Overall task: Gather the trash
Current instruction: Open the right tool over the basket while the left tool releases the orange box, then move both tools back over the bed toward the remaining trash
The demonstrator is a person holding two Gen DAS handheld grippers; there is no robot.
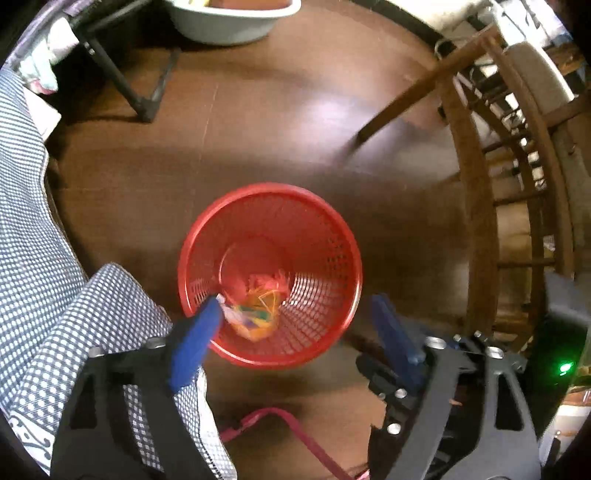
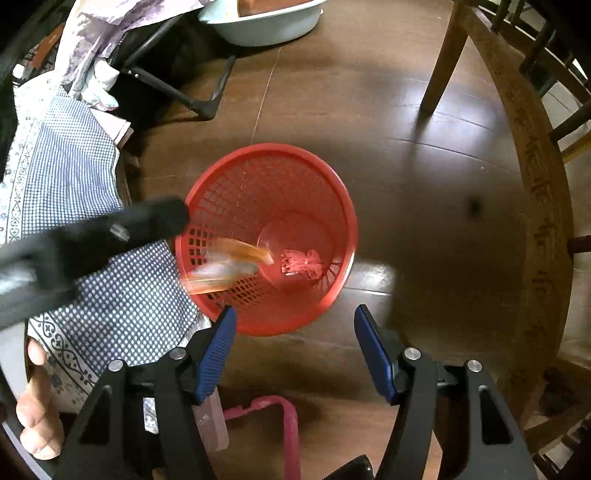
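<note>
Left side first: checked cloth [image 1: 33, 236] hangs along the left edge in both views, apparently draped off some furniture; I can't tell what is under it. My left gripper [image 1: 297, 308] points steeply down over the red basket [image 1: 332, 229]. Its jaws stand wide apart and grip nothing, though the blue left pad [image 1: 199, 339] sits right against the wrapper [image 1: 255, 317], a crumpled orange, yellow and green piece with a bit of white at the pad tip. From the right wrist view that same wrapper [image 2: 229, 266] shows as a blurred orange streak just inside the basket's near-left wall, so I judge it is dropping in.

Centre: the basket [image 2: 343, 221] stands upright on the dark wood floor [image 2: 424, 177]. At its bottom lies a small reddish wad [image 2: 301, 260], trash already in. So at least one piece is collected and a second is going in.

Right: my right gripper [image 2: 295, 315] hovers just this side of the basket's near rim, jaws parted, nothing between them, empty. The basket lies ahead of and below those fingertips, not touching.

Left to do: I see no loose trash on the floor in these views. A pink strap-like thing [image 2: 284, 417] lies near my grippers, unclear if it's trash. A pale tub [image 2: 266, 22] at the top and a wooden chair [image 2: 535, 192] on the right are not involved.
</note>
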